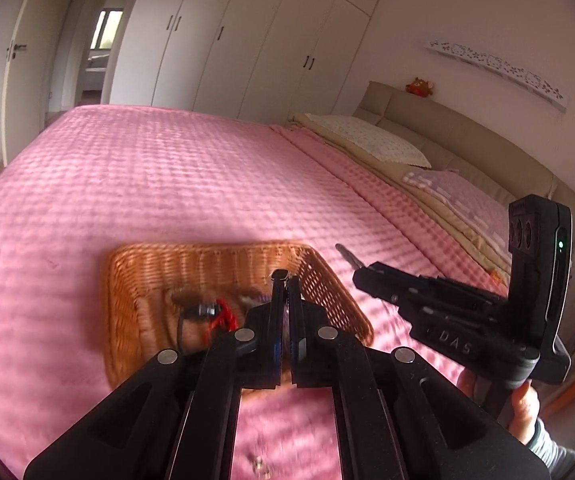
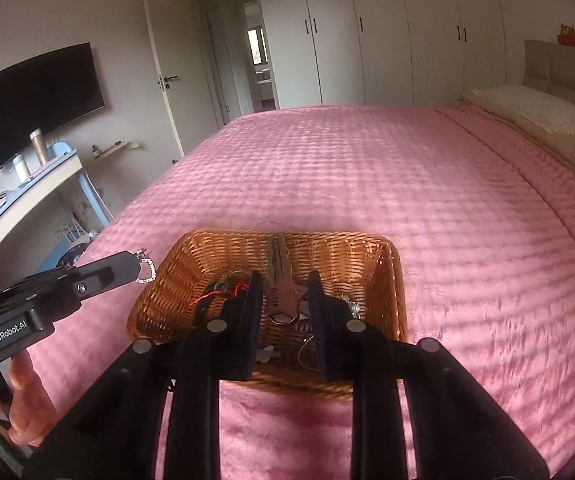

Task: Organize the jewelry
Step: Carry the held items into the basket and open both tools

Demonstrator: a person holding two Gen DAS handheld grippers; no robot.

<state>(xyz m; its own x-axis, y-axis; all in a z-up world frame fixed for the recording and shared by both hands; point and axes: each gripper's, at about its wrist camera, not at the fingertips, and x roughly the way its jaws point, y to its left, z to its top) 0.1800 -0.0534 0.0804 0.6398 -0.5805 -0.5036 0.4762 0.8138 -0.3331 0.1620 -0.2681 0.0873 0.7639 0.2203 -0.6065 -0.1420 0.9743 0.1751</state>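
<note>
A wicker basket [image 1: 327, 280] [image 2: 391, 276] sits on the pink bedspread [image 1: 167, 184] [image 2: 367, 168]. It holds several jewelry pieces, among them a red-corded one [image 1: 221, 316] [image 2: 223, 294]. My left gripper [image 1: 283, 280] is shut on a small sparkly chain [image 2: 146, 270] that dangles from its tips, left of the basket's rim; the left gripper also shows in the right wrist view [image 2: 133, 260]. My right gripper [image 2: 285, 280] hovers over the basket with jaws partly apart; a metal hair clip [image 2: 281, 276] sits between them, and touch is unclear. The right gripper also shows in the left wrist view [image 1: 361, 268].
A small silver piece [image 1: 259, 464] lies on the bedspread near me. Pillows [image 1: 367, 136] [image 2: 539, 112] and a headboard stand at the right. A desk [image 2: 39, 184] with a TV [image 2: 39, 100] above it is left of the bed. Wardrobes [image 2: 367, 32] line the far wall.
</note>
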